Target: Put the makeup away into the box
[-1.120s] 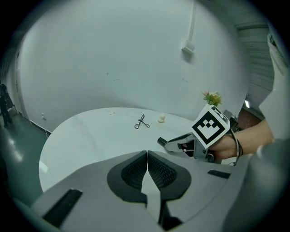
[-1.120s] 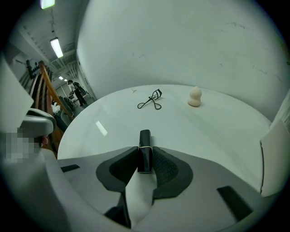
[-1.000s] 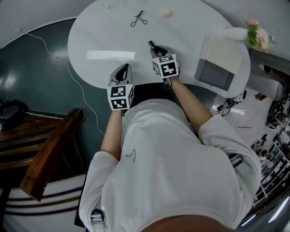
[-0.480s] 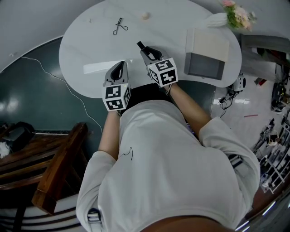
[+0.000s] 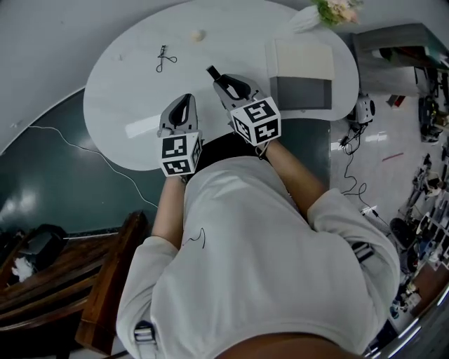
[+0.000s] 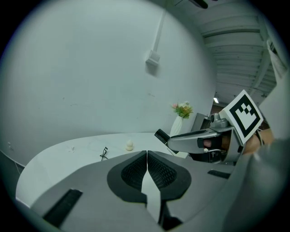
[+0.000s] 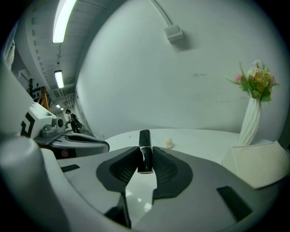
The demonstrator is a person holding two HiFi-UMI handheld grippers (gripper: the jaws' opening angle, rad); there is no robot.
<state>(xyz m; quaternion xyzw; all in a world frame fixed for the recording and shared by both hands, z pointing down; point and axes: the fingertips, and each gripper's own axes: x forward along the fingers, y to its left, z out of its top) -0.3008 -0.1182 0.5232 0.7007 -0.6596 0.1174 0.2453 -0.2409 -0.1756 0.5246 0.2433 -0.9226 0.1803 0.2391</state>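
Observation:
My right gripper (image 5: 223, 81) is shut on a black lipstick tube (image 5: 212, 72), held above the white table (image 5: 126, 98). In the right gripper view the tube (image 7: 144, 152) stands upright between the pads (image 7: 159, 167). The grey box (image 5: 302, 78) sits at the table's right end with its lid raised. My left gripper (image 5: 186, 106) hovers over the near table edge, its jaws shut with nothing between them (image 6: 147, 156). An eyelash curler (image 5: 163, 58) and a small beige sponge (image 5: 198, 34) lie at the far side of the table.
A white vase with flowers (image 5: 330, 10) stands beyond the box. A wooden bench (image 5: 77, 280) is at the lower left, on the dark floor. Cables and gear (image 5: 421, 203) lie on the floor to the right.
Both grippers have risen off the table, the right one carrying the lipstick. The head view has swung, so the table and box sit further left in it.

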